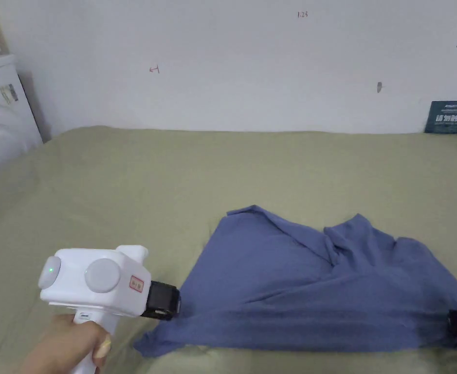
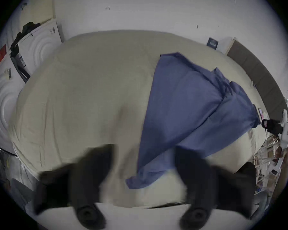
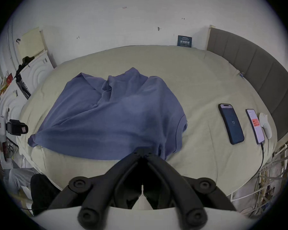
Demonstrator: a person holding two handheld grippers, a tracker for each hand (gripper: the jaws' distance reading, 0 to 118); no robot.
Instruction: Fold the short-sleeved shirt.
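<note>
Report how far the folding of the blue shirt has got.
Done: the shirt lies roughly spread on the bed, rumpled near the collar, with no fold visible yet. In hand: the right tool is shut on its near edge; the left tool is open by the other corner. Left: grip that corner, flatten, then make all the folds.

A small handwritten number, "123", stands on the wall, upper centre of the head view. The blue sign at the right edge bears white characters too blurred to read. The red mark is illegible.
</note>
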